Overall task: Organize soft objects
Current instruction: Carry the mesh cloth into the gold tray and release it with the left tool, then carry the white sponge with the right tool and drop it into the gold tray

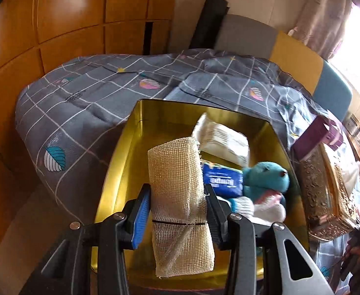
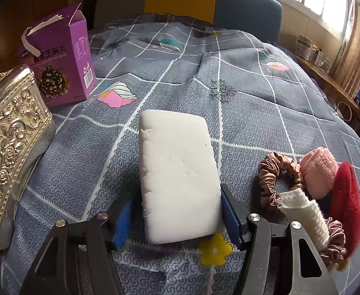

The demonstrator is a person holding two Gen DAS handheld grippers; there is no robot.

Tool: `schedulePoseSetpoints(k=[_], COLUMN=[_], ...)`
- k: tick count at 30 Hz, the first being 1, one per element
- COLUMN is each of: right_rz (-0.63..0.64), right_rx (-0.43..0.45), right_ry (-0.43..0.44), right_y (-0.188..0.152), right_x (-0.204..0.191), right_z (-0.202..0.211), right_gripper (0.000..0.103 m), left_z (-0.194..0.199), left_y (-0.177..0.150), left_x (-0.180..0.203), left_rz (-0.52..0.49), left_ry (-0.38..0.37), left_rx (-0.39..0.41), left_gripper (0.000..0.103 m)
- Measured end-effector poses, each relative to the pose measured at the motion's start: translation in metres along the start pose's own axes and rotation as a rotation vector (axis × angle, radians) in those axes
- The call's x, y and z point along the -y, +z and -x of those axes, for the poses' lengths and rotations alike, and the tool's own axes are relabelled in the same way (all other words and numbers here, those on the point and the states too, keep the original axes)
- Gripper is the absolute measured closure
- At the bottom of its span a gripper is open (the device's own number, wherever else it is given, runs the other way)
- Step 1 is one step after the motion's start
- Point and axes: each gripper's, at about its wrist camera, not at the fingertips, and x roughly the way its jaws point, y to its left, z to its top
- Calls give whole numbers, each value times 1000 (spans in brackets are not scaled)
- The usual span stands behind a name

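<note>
Grey quilted bedding with a white grid and leaf prints covers the bed, with wooden cabinets behind it in the left wrist view.

On the bedding sits a gold tin box, open at the top. The left gripper holds a cream mesh roll above the box; the roll stands between the two pads, both pressing its sides just above the black band around it, with most of its length reaching past the fingertips. Inside the box lie a blue teddy bear, a blue tissue pack and a white packet, all to the right of the roll.

The right gripper is closed on a white foam block. The block fills the gap between the jaws; its near end sits between the pads and the rest stretches forward over the bedding.

To the right of that gripper lie a brown scrunchie, a pink cloth, a red pad and a white knit piece, bunched together. To the left stand an embossed silver box and a purple carton.
</note>
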Motion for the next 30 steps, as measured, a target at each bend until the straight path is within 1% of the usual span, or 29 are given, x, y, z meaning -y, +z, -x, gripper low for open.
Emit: schedulePoseSetpoints(k=[2,5,8,12,15,17,20,23,24,25,28,30], right_rz=[-4,-6,-7,-7,-8,-10,-18,-49,-56,-66,-112,-114], right_rx=[0,0,0,1,0,0,-7,-45,-68,-93,-179,-188], right_ry=[4,5,5,5,6,4,2,2,4,7,4,-18], right_y=[0,1,0,0,0,0,1,8,12,17,38,57], right_x=[1,1,0,0,1,1,1,2,3,5,15,20], right_z=[0,-1,-1,-1,-1,-1,-1,-3,-4,-6,-11,-10], right_gripper=[40,40,40,40,40,40,40,39,40,44,47,47], left_z=[-8,-20,-21,-15,-8,-3,7,19,22,24,33,36], left_y=[0,-1,-5,-7,-8,-9,-10,-11,-11,-10,-11,-12], left_x=[-4,-7,-5,-1,6,13,27,40,45,49,60,66], left_rz=[6,10,-5,-23,-46,-77,-129,-189,-204,-220,-265,-293], left_ry=[-17,-7,15,49,50,54,38,18,11,5,-10,-13], left_rx=[-24,-61,-58,-35,-16,-2,28,67,76,84,110,126], left_gripper=[59,55,42,42,42,42,42,42,42,42,42,42])
